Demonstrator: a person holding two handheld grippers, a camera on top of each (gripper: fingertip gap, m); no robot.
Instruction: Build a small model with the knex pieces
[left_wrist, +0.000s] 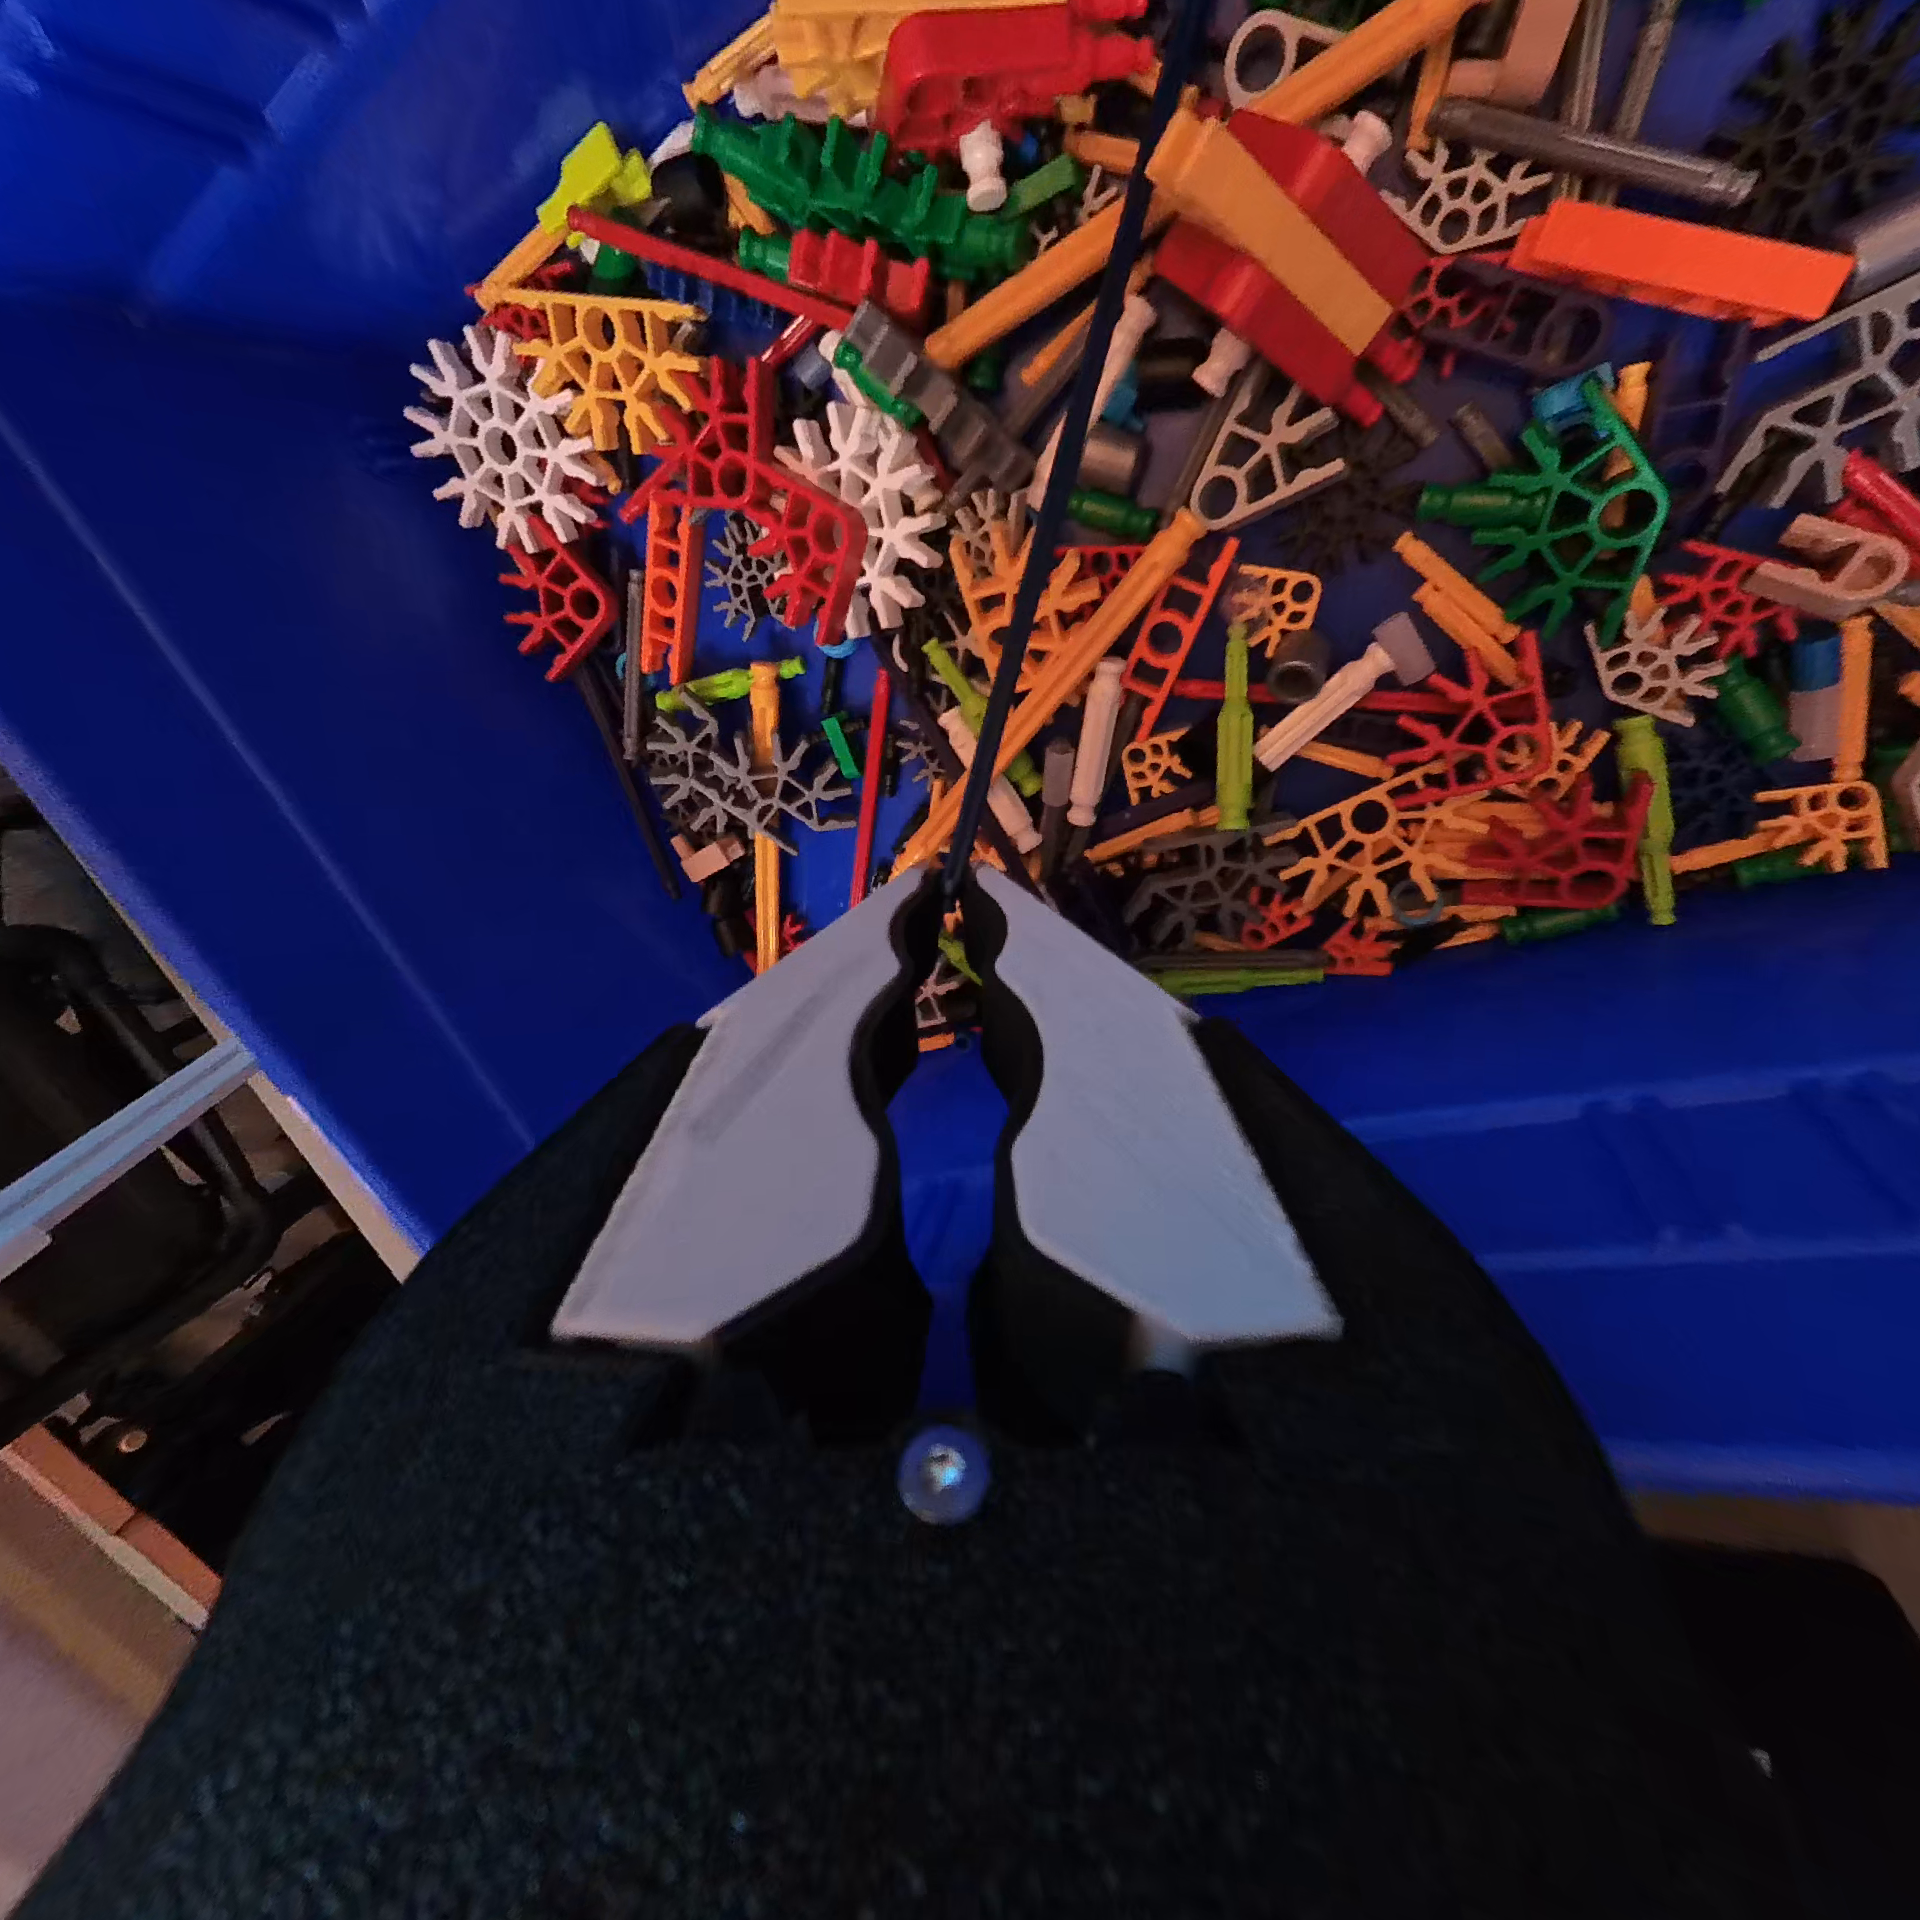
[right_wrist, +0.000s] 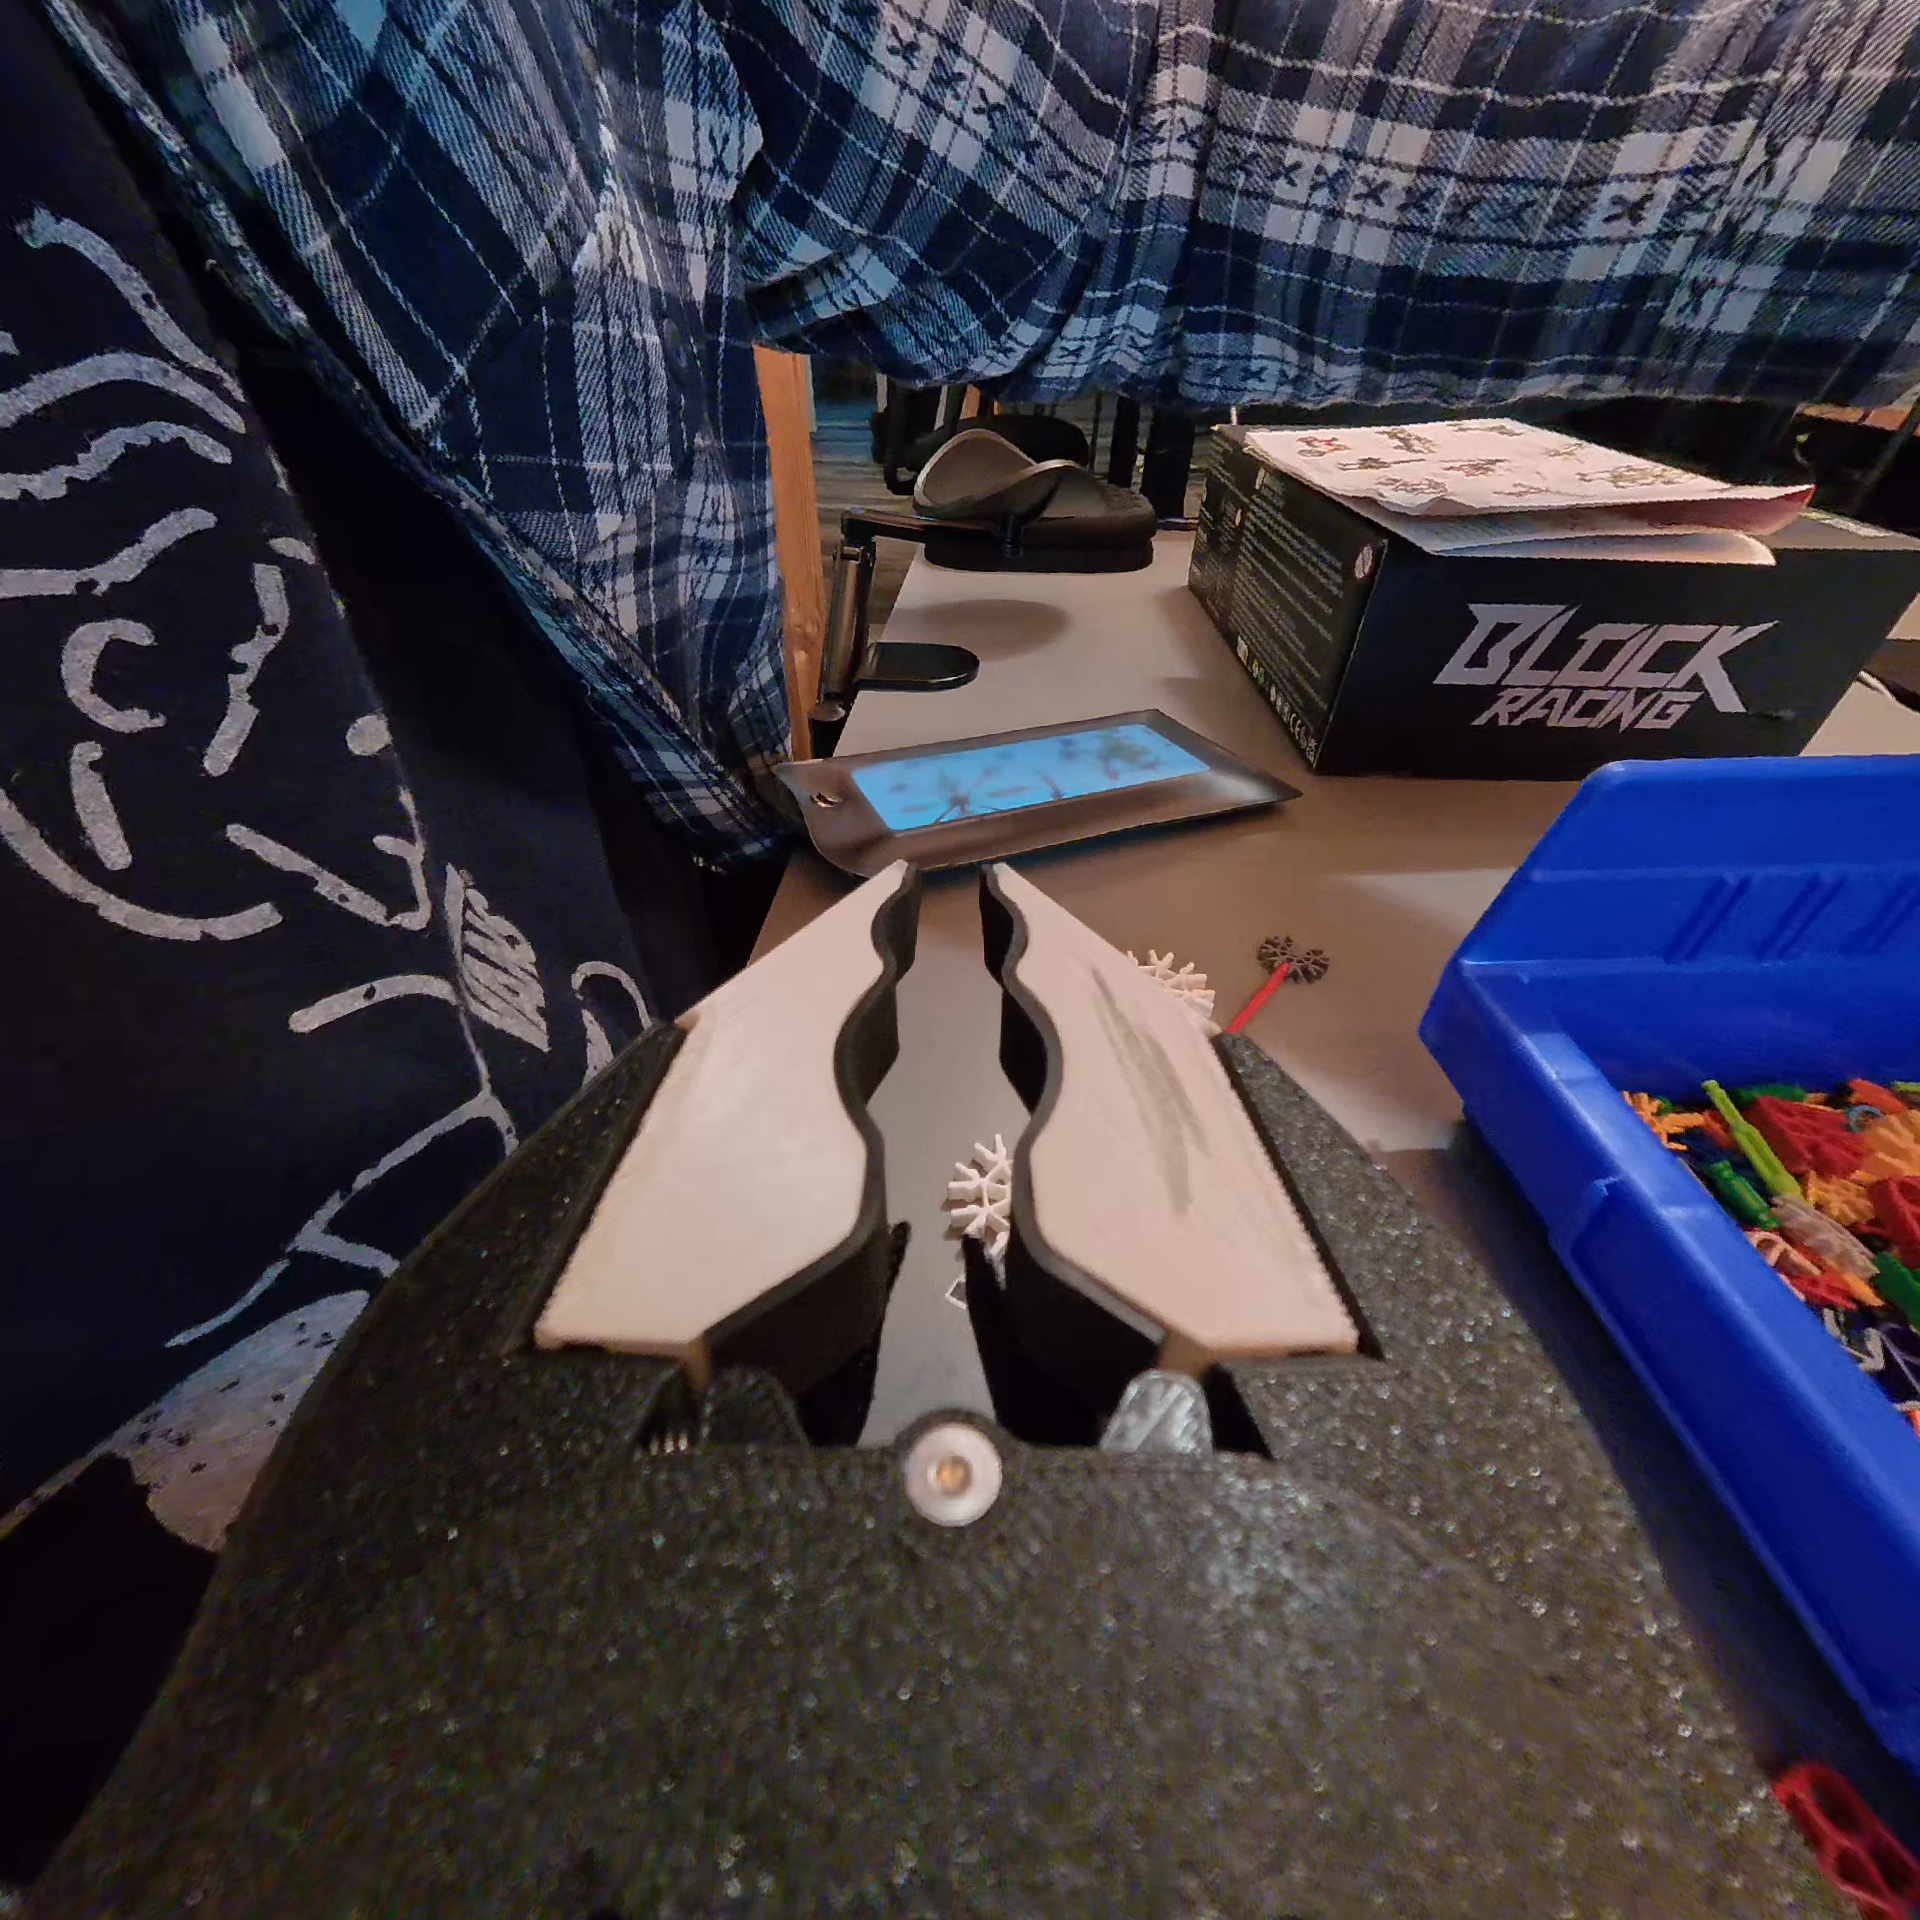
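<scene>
the left hand-held gripper (left_wrist: 948, 883) points forward and downward, its two pale fingers (left_wrist: 790, 1101) drawn together until only the tips nearly meet, pinching a thin dark rod (left_wrist: 1049, 499) right at the tip; the wavy black inner pads leave a narrow slit behind the tips. its black textured body fills the lower part of the left wrist view.

the right hand-held gripper (right_wrist: 951, 883) lies low and nearly level, pointing forward. its pale fingers (right_wrist: 748, 1143) stand slightly apart, with a clear gap from base to tips and nothing held between them. the right finger bears grey scuff marks. the person's torso, in a plaid shirt, is close on its left.
</scene>
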